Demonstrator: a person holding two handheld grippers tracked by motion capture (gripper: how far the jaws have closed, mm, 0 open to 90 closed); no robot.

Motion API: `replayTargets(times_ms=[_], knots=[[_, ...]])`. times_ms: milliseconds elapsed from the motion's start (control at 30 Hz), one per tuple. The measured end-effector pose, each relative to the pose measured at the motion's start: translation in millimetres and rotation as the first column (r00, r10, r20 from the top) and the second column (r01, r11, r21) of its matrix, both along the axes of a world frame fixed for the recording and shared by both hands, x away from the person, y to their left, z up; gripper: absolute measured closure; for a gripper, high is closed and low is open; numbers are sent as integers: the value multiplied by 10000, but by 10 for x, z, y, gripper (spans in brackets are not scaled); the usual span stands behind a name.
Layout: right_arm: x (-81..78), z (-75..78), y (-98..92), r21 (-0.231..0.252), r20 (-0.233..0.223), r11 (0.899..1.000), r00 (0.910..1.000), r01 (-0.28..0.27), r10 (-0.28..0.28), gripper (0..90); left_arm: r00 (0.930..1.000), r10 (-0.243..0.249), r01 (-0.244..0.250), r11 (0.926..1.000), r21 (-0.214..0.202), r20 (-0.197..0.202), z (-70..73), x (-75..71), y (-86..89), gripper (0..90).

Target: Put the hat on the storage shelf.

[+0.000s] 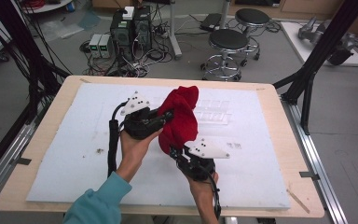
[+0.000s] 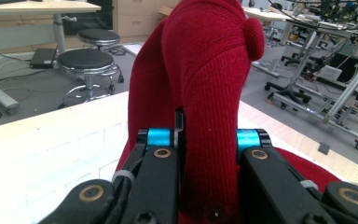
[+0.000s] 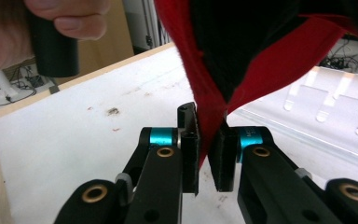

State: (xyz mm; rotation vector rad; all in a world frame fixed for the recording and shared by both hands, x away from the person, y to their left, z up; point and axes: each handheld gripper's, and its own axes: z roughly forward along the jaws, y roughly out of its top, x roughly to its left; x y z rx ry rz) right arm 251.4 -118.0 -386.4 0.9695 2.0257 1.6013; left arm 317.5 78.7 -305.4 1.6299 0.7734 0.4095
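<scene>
Bench point(image 1: 51, 140) with white foam pad; red knit hat point(image 1: 181, 119) held above it, between both tools. Left tool point(image 2: 207, 140) clamped on hat body, right tool point(image 3: 208, 140) pinching its brim. Clear tray point(image 1: 214, 114) behind, partly hidden.

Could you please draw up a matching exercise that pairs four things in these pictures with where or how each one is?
Things:
1. red knitted hat
2. left claw
3. right claw
4. clear plastic tray

Places or states:
A. lies flat on the white foam board, behind the hat
B. shut on the hat's lower edge, which runs between its jaws
C. held up above the board between both claws
D. shut on a thick fold of the hat, from the person's left

Pairs: 1-C, 2-D, 3-B, 4-A
</scene>
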Motion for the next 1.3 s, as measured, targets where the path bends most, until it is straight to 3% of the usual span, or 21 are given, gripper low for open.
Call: replayTargets(times_ms=[233, 333, 367, 467, 567, 600, 633, 667, 733, 933, 1067, 1200, 1300], knots=[[-4, 8, -41, 52, -59, 10000, 10000, 66, -66, 854, 9997, -221, 220, 9997, 65, 65, -2, -3, -2, 830], [-2, 13, -60, 102, -101, 9999, 9999, 84, -83, 855, 9993, -373, 373, 9993, 70, 81, -1, 2, 15, 774], [2, 20, -80, 152, -158, 9999, 9998, 82, -80, 855, 9991, -409, 409, 9991, 67, 71, -3, 7, 21, 675], [6, 28, -99, 195, -223, 9997, 9997, 113, -109, 855, 9991, -393, 389, 9988, 286, 161, -4, 7, 37, 595], [11, 33, -127, 190, -213, 9997, 9997, 140, -136, 855, 9989, -468, 463, 9982, 382, 101, -12, 25, 42, 403], [20, 33, -142, 156, -225, 9997, 9996, 164, -160, 855, 9980, -627, 623, 9974, 358, 101, -19, 36, 46, 276], [25, 33, -152, 174, -224, 9997, 9996, 189, -185, 855, 9973, -717, 711, 9968, 355, 144, -23, 43, 47, 222], [25, 33, -152, 174, -224, 9997, 9996, 189, -185, 855, 9968, -773, 766, 9964, 358, 185, -24, 48, 51, 222], [35, 40, -184, 247, -258, 9994, 9993, 259, -252, 855, 9964, -806, 799, 9965, 241, 277, -25, 60, 71, 138], [77, 107, -278, 205, -205, 9988, 9988, 441, -437, 856, 9888, -1277, 1274, 9918, 79, 767, 0, 87, 226, 118], [123, 151, -326, 152, -158, 9983, 9983, 571, -568, 855, 9874, -1351, 1337, 9908, 216, 825, 26, 97, 319, 118], [164, 187, -366, 395, -184, 9972, 9979, 628, -621, 855, 9849, -1443, 1347, 9857, 1012, 954, 31, 90, 397, 118], [223, 255, -434, 487, -78, 9957, 9969, 783, -780, 855, 9858, -1416, 1317, 9854, 1075, 906, 5, 97, 495, 118]])
